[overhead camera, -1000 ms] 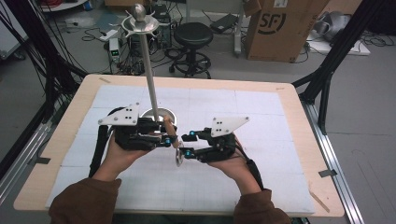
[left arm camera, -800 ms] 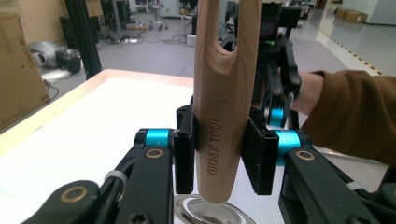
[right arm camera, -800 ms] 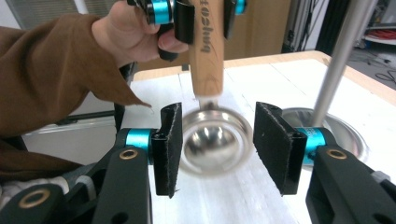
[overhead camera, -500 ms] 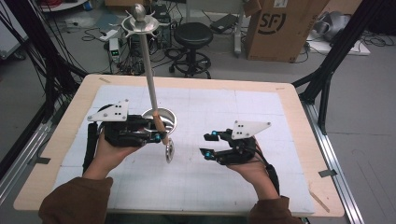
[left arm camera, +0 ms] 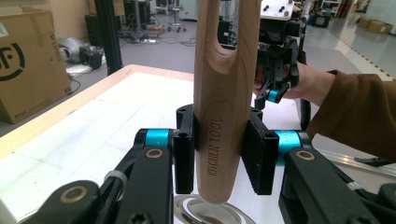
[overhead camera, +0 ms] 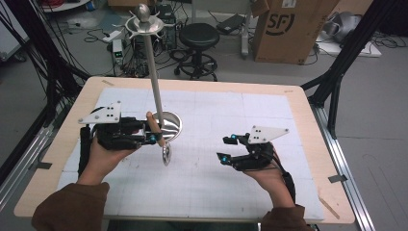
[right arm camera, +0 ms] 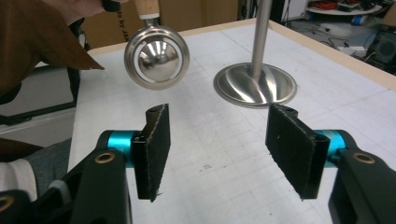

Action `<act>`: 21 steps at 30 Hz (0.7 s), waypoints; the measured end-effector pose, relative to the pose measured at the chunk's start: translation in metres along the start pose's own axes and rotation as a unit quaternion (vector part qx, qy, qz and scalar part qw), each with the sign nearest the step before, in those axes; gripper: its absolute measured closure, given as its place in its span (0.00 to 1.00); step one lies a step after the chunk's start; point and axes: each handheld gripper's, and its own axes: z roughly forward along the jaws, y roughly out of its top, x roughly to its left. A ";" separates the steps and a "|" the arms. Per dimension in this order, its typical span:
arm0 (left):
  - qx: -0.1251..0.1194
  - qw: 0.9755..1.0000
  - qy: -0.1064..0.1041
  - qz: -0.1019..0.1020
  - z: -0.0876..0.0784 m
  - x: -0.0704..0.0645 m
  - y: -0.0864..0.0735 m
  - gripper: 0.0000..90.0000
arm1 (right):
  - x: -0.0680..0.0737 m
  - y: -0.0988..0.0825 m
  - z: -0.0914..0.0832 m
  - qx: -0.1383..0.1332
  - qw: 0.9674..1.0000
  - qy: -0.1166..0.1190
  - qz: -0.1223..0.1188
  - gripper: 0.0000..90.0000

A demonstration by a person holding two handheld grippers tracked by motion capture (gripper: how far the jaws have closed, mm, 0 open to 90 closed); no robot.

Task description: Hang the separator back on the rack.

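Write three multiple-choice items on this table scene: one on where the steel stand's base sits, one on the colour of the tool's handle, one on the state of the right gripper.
1. Where is the round base of the steel stand?
A. On the white mat, beside the left gripper
B. On the floor by the stool
C. Between the right gripper's jaws

2. What colour is the handle of the kitchen tool?
A. Black
B. Light wood
C. Blue

3. How does the right gripper stand?
A. Shut on the tool
B. Shut on the stand's pole
C. Open, with nothing between its pads

Answers: 1 A, the high view shows the base on the mat next to the left gripper. 2 B, the left gripper view shows pale wood grain. 3 C, the right gripper view shows its pads apart over bare mat.
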 end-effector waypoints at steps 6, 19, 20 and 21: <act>-0.001 1.000 0.008 -0.006 -0.005 0.003 0.000 0.76 | -0.003 -0.002 -0.003 0.005 1.000 -0.011 0.008 0.40; 0.000 1.000 0.028 -0.009 -0.022 0.006 0.006 0.76 | -0.003 -0.002 -0.001 0.008 1.000 -0.021 0.011 0.36; -0.001 0.999 0.030 -0.011 -0.023 0.007 0.007 0.76 | -0.004 -0.002 -0.002 0.008 1.000 -0.020 0.012 0.36; 0.000 0.999 0.032 -0.012 -0.026 0.009 0.009 0.76 | -0.004 -0.002 -0.002 0.007 1.000 -0.020 0.012 0.36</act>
